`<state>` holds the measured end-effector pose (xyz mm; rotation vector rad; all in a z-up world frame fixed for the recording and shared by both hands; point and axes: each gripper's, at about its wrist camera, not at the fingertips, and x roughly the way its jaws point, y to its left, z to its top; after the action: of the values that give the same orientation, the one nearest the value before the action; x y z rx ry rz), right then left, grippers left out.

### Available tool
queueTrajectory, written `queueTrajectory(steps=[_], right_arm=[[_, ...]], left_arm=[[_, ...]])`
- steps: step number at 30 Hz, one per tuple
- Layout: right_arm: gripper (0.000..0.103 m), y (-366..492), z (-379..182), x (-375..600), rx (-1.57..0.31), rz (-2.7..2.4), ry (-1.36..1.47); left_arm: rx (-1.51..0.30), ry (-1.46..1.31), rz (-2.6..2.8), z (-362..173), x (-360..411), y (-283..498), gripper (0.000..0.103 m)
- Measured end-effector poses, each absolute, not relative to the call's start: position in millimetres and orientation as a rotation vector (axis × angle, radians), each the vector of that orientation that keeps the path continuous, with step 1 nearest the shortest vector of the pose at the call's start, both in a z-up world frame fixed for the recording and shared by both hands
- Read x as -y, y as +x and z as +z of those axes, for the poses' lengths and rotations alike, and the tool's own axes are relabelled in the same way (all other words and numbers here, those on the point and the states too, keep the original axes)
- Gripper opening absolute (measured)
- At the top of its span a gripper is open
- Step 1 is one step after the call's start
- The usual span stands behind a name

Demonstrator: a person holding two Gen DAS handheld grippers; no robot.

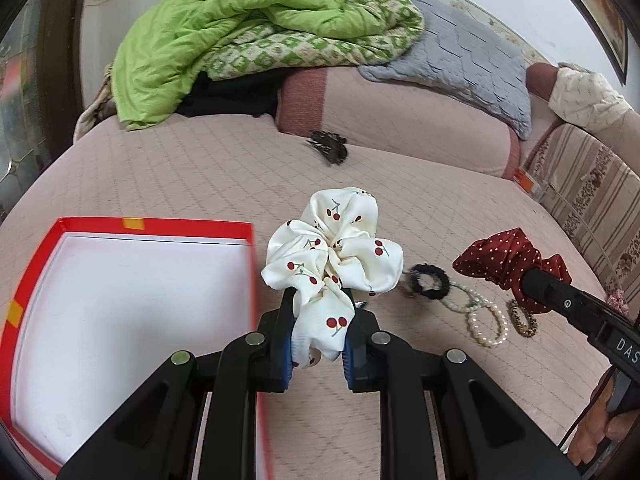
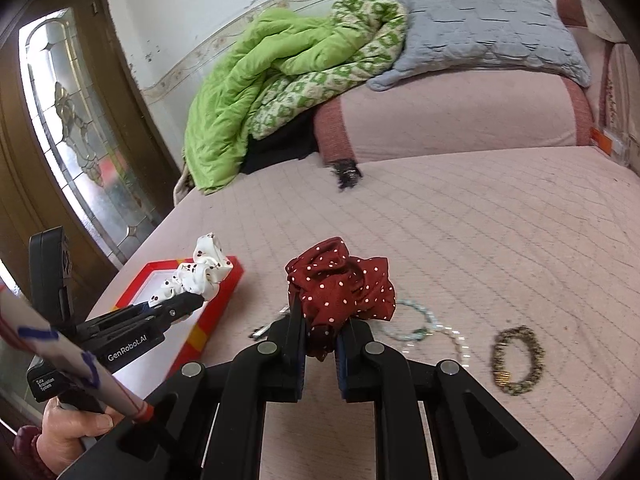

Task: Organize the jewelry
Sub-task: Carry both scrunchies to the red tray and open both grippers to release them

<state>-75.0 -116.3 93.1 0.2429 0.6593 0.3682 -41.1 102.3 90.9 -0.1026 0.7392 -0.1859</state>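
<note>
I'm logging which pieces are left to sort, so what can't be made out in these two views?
- Dark object by the bolster: blurred in both views, identity unclear.
- Small metal item beside the red box: right wrist view, too small and blurred.
- Pink thing: left wrist view, cut off behind the right gripper.
- Black hair tie: partly hidden by the white cherry scrunchie.

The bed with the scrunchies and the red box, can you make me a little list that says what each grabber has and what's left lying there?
left gripper: shut on the cherry scrunchie
right gripper: shut on the red dotted scrunchie
red box: open, white inside, nothing seen in it
lying on the bed: black hair tie, pearl bracelet, pale green bead bracelet, gold-brown bracelet
farther back: dark hair clip
</note>
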Motion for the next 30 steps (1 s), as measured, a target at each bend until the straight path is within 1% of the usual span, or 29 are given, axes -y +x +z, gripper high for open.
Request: queueTrajectory(steps=[9,17,22,30], right_arm=[[0.013,-66,92,53,-0.664,0.460,0.216],[0.013,-54,92,5,-0.683,0.523,0.219],[0.013,-38,93,-30,-0.695,0.559,0.211],[0.013,-1,76,-85,-0.759,0.603,0.190]], left_arm=[[-0.758,-0.123,-0.089,92,-161,-45,0.018],[-0.784,-0.205,0.006,83,-220,-34,0.018],[-0.819,-0.234,0.080,74,-254,-21,0.018],[-0.908,-0.288,0.169,51,-300,5,0.018]])
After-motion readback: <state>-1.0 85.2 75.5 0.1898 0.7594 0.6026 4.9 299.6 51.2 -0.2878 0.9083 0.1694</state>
